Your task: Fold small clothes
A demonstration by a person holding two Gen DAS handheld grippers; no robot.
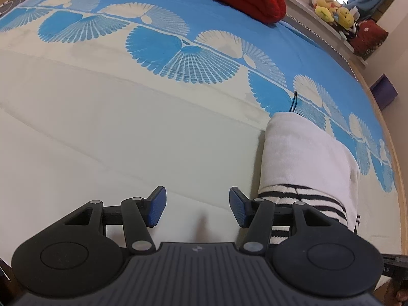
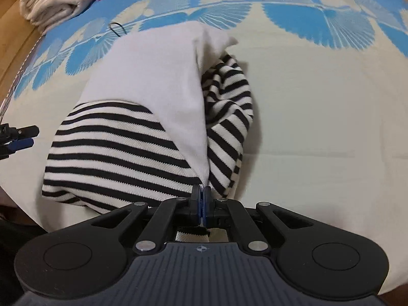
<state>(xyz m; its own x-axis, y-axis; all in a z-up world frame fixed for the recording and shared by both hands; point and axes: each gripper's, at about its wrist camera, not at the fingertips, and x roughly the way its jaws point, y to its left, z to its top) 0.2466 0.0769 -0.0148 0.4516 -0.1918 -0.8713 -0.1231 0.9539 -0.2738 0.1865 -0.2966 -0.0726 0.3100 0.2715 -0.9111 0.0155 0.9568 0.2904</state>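
Striped garment (image 2: 142,117) edge pinched, right claw (image 2: 203,205)

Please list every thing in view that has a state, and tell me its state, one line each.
Left tongs: open, empty, beside the garment.
Right tongs: shut on the garment's near edge.
Striped garment: partly folded, on the bed.
Bedsheet: spread flat.
Cream clothes: folded, stacked at the bed's edge.
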